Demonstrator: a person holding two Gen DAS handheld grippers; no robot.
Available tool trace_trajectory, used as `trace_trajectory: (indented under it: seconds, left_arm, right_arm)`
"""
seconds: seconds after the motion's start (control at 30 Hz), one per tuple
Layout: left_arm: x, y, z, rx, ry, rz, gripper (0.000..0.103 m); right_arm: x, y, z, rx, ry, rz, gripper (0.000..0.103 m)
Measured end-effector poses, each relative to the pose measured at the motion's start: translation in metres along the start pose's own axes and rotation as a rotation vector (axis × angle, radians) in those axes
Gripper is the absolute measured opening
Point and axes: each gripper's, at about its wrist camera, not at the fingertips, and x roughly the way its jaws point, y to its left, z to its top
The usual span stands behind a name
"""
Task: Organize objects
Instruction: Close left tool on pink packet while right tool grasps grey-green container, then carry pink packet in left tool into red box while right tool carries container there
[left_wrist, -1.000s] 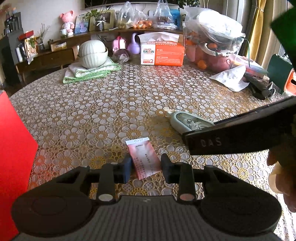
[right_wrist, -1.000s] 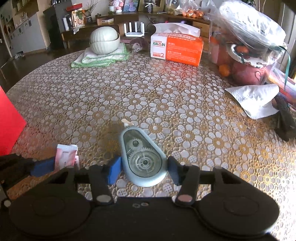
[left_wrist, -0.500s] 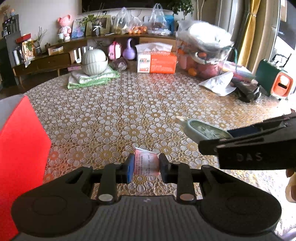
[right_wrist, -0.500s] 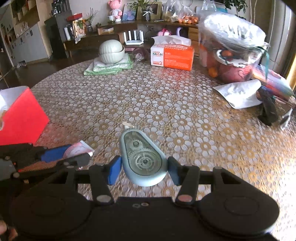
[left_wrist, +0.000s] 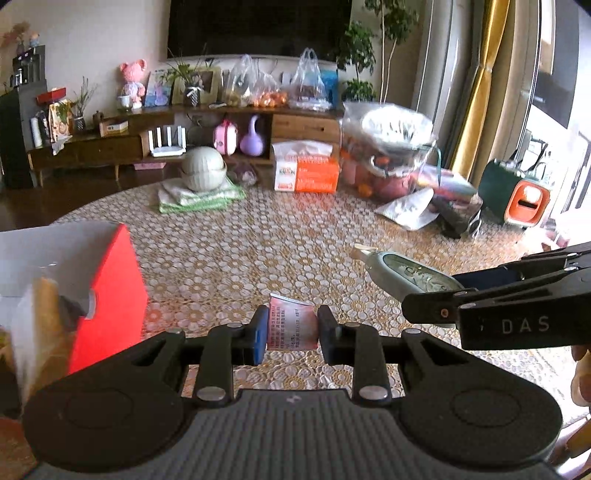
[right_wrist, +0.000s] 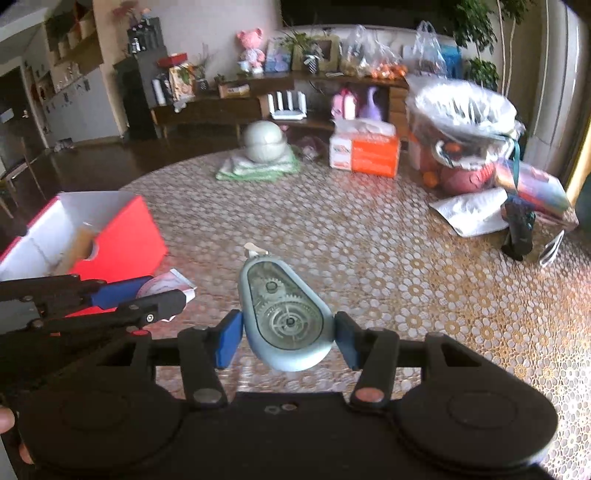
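Jaws clamped, pink packet left, correction tape right, gears visible only right view

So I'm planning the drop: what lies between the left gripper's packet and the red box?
Only bare patterned tablecloth. The left wrist view shows packet in the left gripper, red box to its left.

The counter wears a lace-like cloth of white and gold flower rings. At near left stands a red box, white inside. A pink sachet with fine dark print sits between blue pads on the black left gripper. The black right gripper holds a pale blue-grey correction tape with a clear window showing grey gears. At the far side sit an orange and white tissue box and a folded green and white towel.
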Motion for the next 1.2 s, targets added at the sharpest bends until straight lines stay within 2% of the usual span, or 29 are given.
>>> trace_trajectory:
  seconds: [0.23, 0.67, 0.93, 1.2]
  left_arm:
    - [-0.043, 0.026, -0.002, -0.020, -0.043, 0.008, 0.027]
    - [-0.104, 0.102, -0.014, -0.090, -0.097, 0.085, 0.027]
    - [-0.123, 0.150, -0.021, -0.118, -0.108, 0.148, 0.027]
    - [-0.124, 0.194, -0.022, -0.116, -0.113, 0.222, 0.027]
  right_arm:
    - [-0.022, 0.039, 0.004, -0.056, -0.032, 0.028, 0.053]
    - [-0.031, 0.118, 0.012, -0.161, -0.046, 0.092, 0.053]
    - [-0.018, 0.165, 0.020, -0.223, -0.043, 0.127, 0.053]
    - [0.007, 0.215, 0.036, -0.287, -0.045, 0.165, 0.053]
